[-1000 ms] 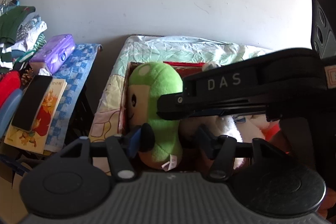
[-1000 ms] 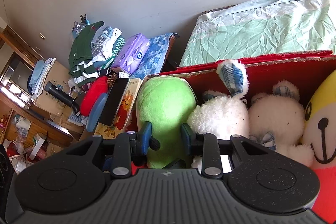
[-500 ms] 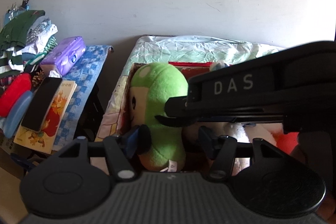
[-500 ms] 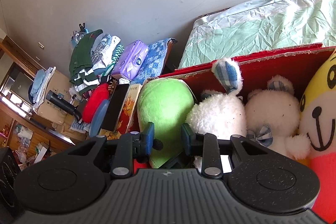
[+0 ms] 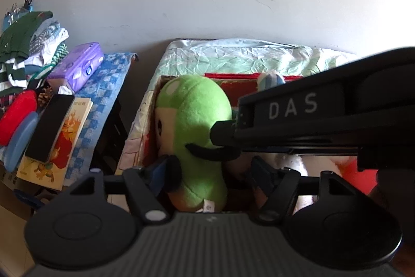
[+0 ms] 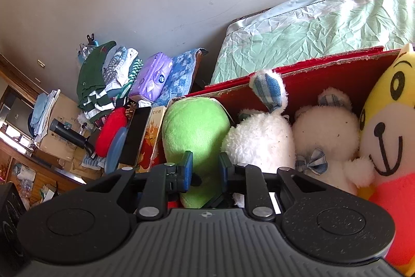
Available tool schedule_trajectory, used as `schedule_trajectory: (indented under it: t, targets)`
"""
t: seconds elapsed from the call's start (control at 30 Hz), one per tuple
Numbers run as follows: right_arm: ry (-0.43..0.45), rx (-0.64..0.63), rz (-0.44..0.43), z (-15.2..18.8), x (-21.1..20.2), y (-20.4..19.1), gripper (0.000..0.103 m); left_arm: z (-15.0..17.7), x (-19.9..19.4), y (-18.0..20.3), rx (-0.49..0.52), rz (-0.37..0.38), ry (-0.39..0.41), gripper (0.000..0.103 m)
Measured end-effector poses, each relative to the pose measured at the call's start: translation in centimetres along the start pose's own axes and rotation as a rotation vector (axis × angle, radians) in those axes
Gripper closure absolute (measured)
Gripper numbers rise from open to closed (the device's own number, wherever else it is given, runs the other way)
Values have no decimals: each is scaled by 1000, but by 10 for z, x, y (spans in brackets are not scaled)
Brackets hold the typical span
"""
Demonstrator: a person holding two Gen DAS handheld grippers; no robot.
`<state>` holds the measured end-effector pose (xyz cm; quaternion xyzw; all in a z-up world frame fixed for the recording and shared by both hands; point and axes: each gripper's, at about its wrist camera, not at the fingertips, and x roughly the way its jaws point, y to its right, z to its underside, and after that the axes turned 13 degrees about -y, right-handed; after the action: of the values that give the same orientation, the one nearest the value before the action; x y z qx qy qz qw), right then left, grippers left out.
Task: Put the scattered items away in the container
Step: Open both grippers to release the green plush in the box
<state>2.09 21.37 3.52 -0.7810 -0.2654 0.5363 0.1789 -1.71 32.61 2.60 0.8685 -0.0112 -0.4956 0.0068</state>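
Note:
A green plush toy [image 5: 192, 116] [image 6: 194, 126] stands upright at the left end of the red cardboard box [image 5: 233, 75] [image 6: 324, 61]. My left gripper [image 5: 214, 173] straddles the toy's lower end and its jaws are opening: the left pad still grazes the plush and the right pad stands apart. My right gripper [image 6: 206, 170] reaches in from the right, and its black body [image 5: 298, 105] crosses the left wrist view. Its jaws are closing, with the pads pinching the toy's side. Beside the toy sit a white plush [image 6: 259, 139], a white bear [image 6: 326, 126] and a yellow plush [image 6: 389, 121].
The box rests on a bed with a pale green sheet [image 5: 246, 56] against a white wall. Left of it a blue checked cloth [image 5: 103, 85] carries a phone [image 5: 49, 129] on a book, a purple tissue pack [image 5: 77, 66], folded clothes [image 5: 26, 43] and a red item [image 5: 15, 116].
My left gripper's jaws have spread wider around the green toy. The right gripper's jaws have drawn closer together on it. Neither hand has shifted much.

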Motion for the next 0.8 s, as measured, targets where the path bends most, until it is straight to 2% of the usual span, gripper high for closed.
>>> schedule_trajectory:
  t: [0.2,0.37,0.8]
  targets:
    - [5,-6,52,4,-2,-8,80,0,0,4,30,-12,-17,26]
    - [20,37,42,6,-7,-4,80,-1,-1,3,35,-5,-25,25]
    - [77,50,96,20,-27,-4,76,-2,-5,4,35,5,-35,24]
